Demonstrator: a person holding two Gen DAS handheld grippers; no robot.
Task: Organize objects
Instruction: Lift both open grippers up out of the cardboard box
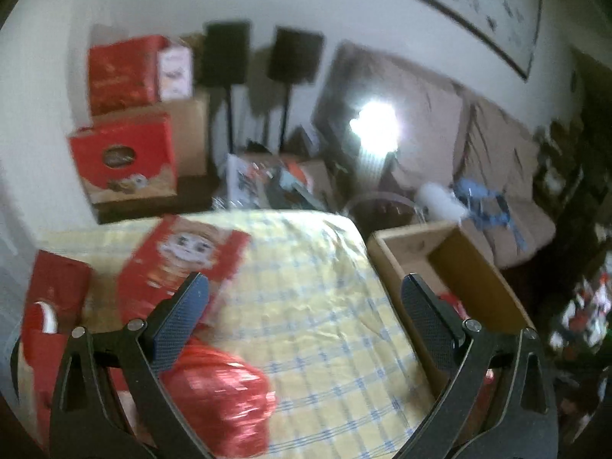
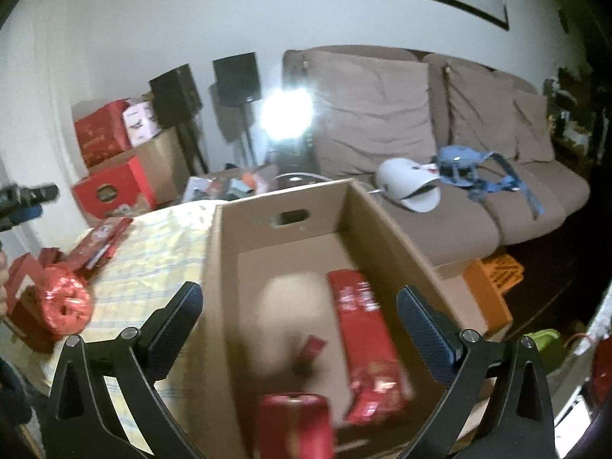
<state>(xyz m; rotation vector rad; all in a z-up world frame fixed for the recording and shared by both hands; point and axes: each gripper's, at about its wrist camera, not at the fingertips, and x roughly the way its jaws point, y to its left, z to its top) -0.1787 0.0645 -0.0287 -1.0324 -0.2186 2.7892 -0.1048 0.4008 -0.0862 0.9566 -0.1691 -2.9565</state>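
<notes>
At the far left of the left wrist view, a red carton with a white curved mark (image 1: 49, 306) is seen standing on the table covered with a yellow cloth with blue checks (image 1: 317, 306). Just beside it, to the right, a flat red box printed with a cartoon face (image 1: 183, 264) lies on the cloth. In front of this box, a shiny red foil-wrapped bundle (image 1: 218, 394) rests near the lower edge of the view. The left gripper (image 1: 304, 294) is held above the cloth with its jaws spread wide apart, and nothing is seen between them. The picture is blurred, so small details cannot be told.

In the right wrist view, the same foil bundle (image 2: 67, 306) and the flat box (image 2: 101, 243) are seen at the left on the checked cloth (image 2: 160, 252). To the right of them, an open brown cardboard box with an oval handle hole (image 2: 290, 206) stands at the edge of the table. Inside it, a long red packet with white print (image 2: 363, 340) lies along the right wall, a small dark red item (image 2: 310, 350) lies beside it, and a red rounded can-like object (image 2: 296, 424), blurred, is seen at the near end. The right gripper (image 2: 298, 298) is held over this box with its jaws fully apart, and nothing is clamped. Behind, a beige sofa (image 2: 382, 114) carries a white cap (image 2: 405, 187).
</notes>
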